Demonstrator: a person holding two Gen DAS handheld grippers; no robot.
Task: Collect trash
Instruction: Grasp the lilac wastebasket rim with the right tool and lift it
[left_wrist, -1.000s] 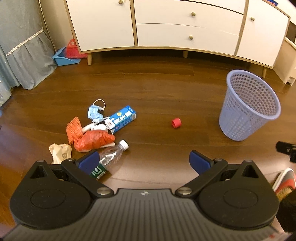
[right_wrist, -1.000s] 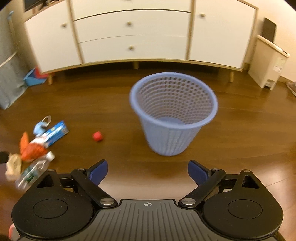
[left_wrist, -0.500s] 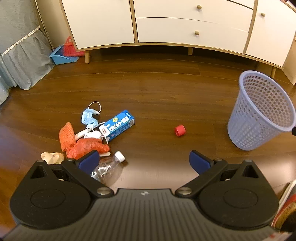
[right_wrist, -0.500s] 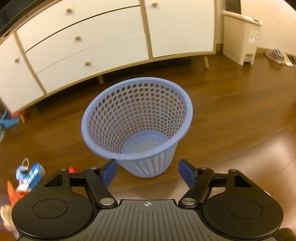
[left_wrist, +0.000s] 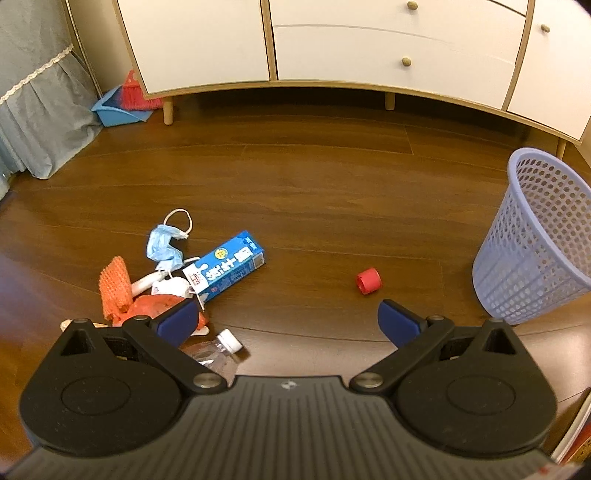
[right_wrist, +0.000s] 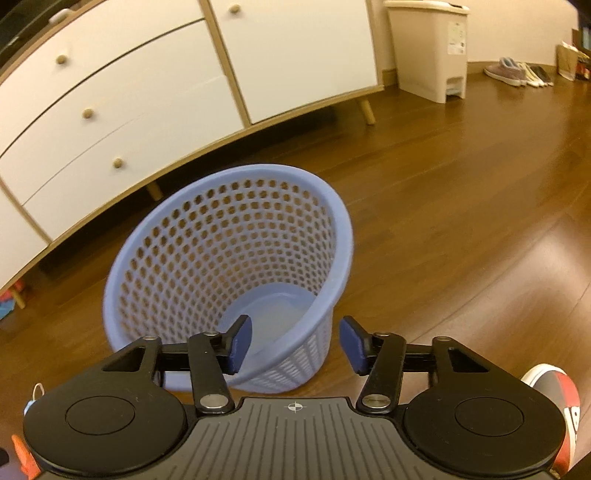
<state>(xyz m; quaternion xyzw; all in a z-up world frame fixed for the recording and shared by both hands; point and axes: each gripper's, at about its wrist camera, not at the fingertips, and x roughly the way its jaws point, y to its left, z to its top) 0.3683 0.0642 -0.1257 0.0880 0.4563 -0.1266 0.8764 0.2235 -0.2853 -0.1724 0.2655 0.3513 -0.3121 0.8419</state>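
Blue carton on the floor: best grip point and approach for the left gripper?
Probably its free right half, from above, left gripper spanning the narrow width: the blue carton lies flat, and its left end is crowded by the mask and wrappers.

Your lavender mesh basket (right_wrist: 229, 266) stands upright and empty on the wood floor. Well left of it lie a red cap (left_wrist: 368, 280), a blue carton (left_wrist: 225, 271) on its side, a crumpled face mask (left_wrist: 164, 245), orange netting (left_wrist: 114, 284), and what looks like a clear bottle (left_wrist: 221, 349), mostly hidden.
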